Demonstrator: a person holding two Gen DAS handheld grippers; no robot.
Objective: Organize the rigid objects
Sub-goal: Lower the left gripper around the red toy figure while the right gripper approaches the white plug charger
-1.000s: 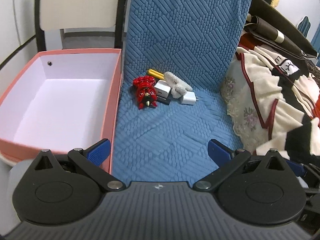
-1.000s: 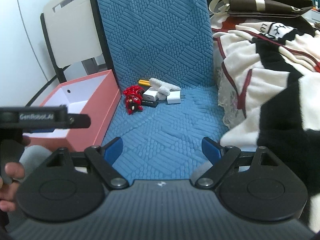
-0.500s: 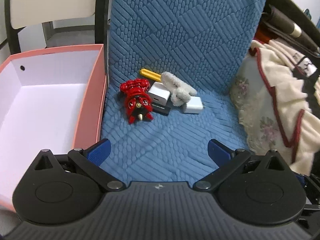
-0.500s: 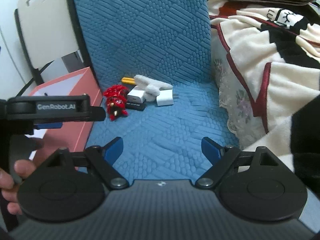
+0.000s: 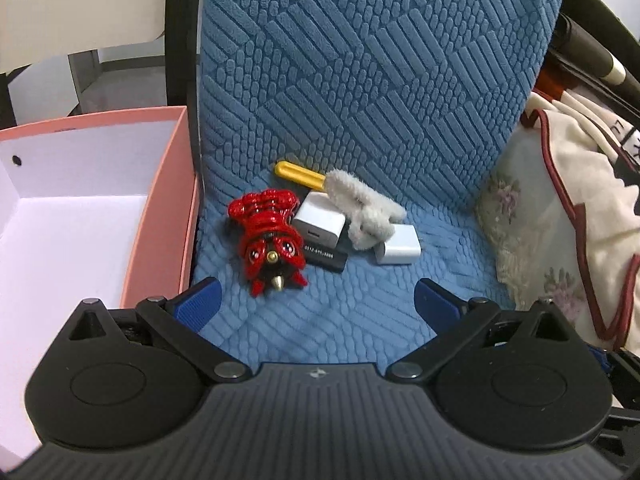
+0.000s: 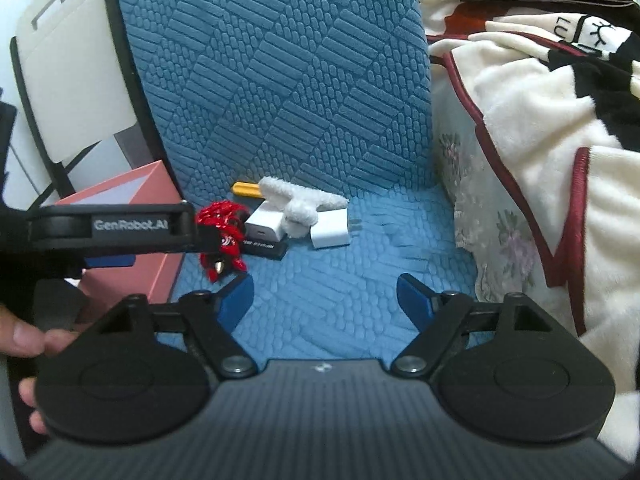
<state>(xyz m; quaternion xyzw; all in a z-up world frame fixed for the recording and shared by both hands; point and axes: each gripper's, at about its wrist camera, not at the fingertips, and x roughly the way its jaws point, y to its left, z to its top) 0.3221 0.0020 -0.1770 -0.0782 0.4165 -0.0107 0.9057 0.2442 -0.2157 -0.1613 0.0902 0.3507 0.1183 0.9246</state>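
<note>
A small pile lies at the back of the blue quilted seat [image 5: 320, 320]: a red lion figurine [image 5: 270, 246], a white charger [image 5: 320, 224], a black flat box [image 5: 326, 258], a second white charger [image 5: 398, 246], a yellow stick [image 5: 298, 172] and a white fuzzy cloth piece [image 5: 366, 210]. My left gripper [image 5: 316, 300] is open and empty, just in front of the figurine. My right gripper [image 6: 324, 296] is open and empty, a little before the pile [image 6: 280, 224]. The left gripper's body [image 6: 108, 228] partly hides the figurine [image 6: 222, 236] in the right wrist view.
An open pink box [image 5: 156, 216] with a white inside stands left of the seat. The seat's blue backrest [image 5: 380, 80] rises behind the pile. A cream, black and red blanket [image 6: 560, 160] is heaped on the right. A white chair [image 6: 68, 60] stands behind the box.
Both grippers have moved forward toward the pile, which now looks larger. The left gripper has shifted right, away from the pink box. Both stay open.
</note>
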